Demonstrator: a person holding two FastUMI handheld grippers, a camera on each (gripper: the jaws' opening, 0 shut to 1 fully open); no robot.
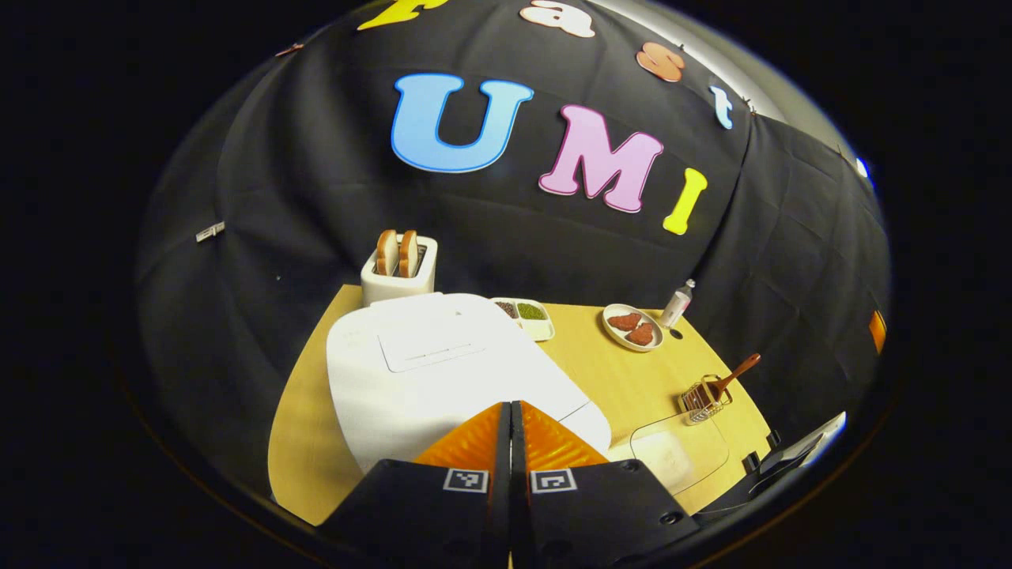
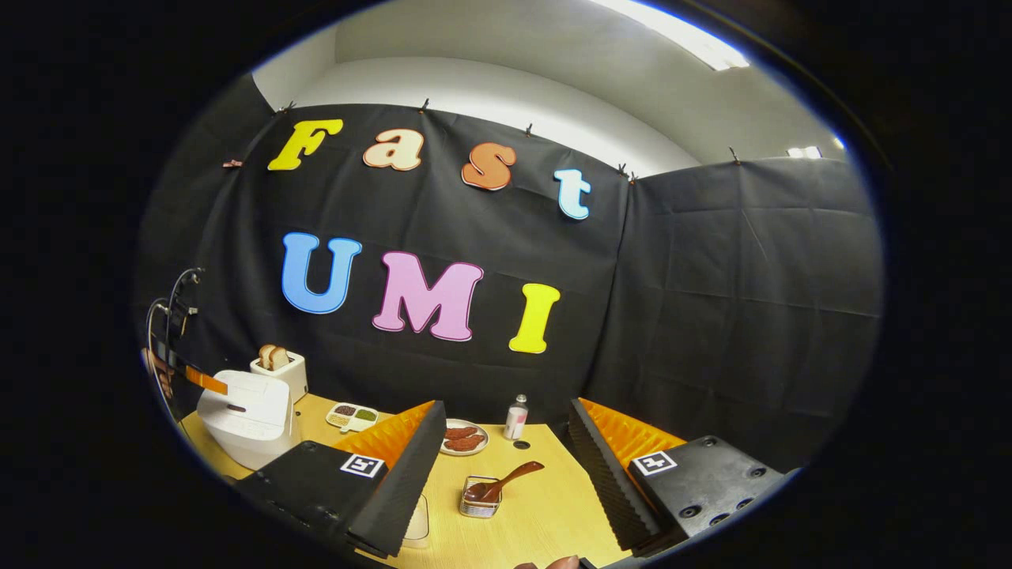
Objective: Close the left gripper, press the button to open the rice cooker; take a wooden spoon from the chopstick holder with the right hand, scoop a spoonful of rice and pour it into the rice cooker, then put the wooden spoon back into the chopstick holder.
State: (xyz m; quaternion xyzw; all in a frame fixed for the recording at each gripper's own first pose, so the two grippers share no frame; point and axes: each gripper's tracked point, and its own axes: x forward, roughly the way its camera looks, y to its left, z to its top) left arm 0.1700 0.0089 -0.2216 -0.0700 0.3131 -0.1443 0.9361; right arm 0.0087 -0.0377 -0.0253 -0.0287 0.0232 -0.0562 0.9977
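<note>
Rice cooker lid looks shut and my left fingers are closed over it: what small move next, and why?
Probably ease the left gripper down onto the rice cooker to press its release button. Its fingers are together above the front of the lid, which still lies flat. The right gripper hangs open, facing the wooden spoon in the chopstick holder, so the scoop can wait.

A pale wooden tabletop (image 1: 609,379) carries a white rice cooker (image 1: 443,371) at the left of the frame, a toaster (image 1: 399,276) behind it, a divided dish (image 1: 526,314), a plate (image 1: 632,326), a bottle (image 1: 677,304), a wire chopstick holder (image 1: 704,399) at right and a clear tray (image 1: 680,454) at lower right
</note>
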